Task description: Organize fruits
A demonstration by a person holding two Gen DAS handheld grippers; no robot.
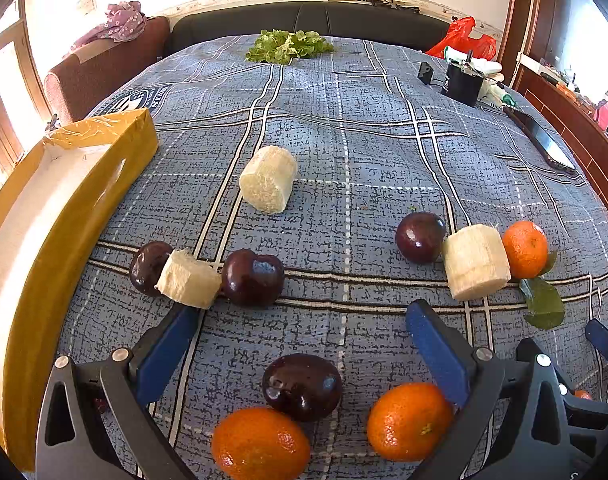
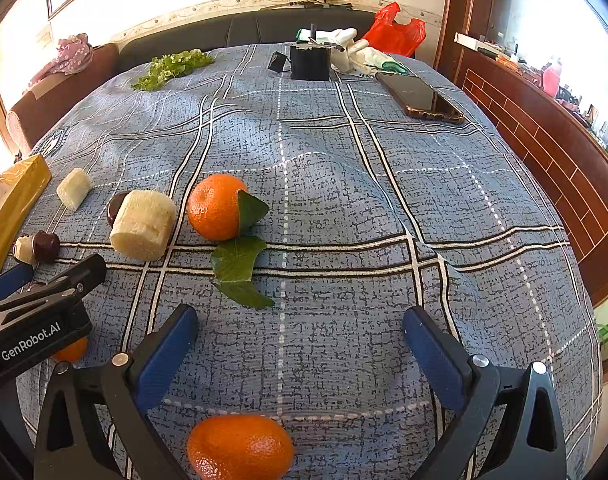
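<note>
Fruit lies scattered on a blue plaid cloth (image 1: 364, 152). My left gripper (image 1: 304, 344) is open and empty above a dark plum (image 1: 301, 386), with two oranges (image 1: 259, 444) (image 1: 408, 422) at its base. Ahead lie two plums (image 1: 252, 278) (image 1: 148, 267) around a pale banana chunk (image 1: 188, 280), another chunk (image 1: 268, 180), and a plum (image 1: 420, 237), a chunk (image 1: 476, 262) and a leafy orange (image 1: 524, 249) to the right. My right gripper (image 2: 299, 344) is open and empty, an orange (image 2: 239, 448) at its base, the leafy orange (image 2: 213, 206) ahead.
A yellow cardboard box (image 1: 43, 216) with a white inside stands at the left. Lettuce (image 1: 287, 46), a black holder (image 1: 462, 82), a phone (image 2: 420, 98), white gloves (image 2: 356, 54) and a red bag (image 2: 396, 32) lie at the far side. The left gripper's body (image 2: 35, 328) shows at the right view's left.
</note>
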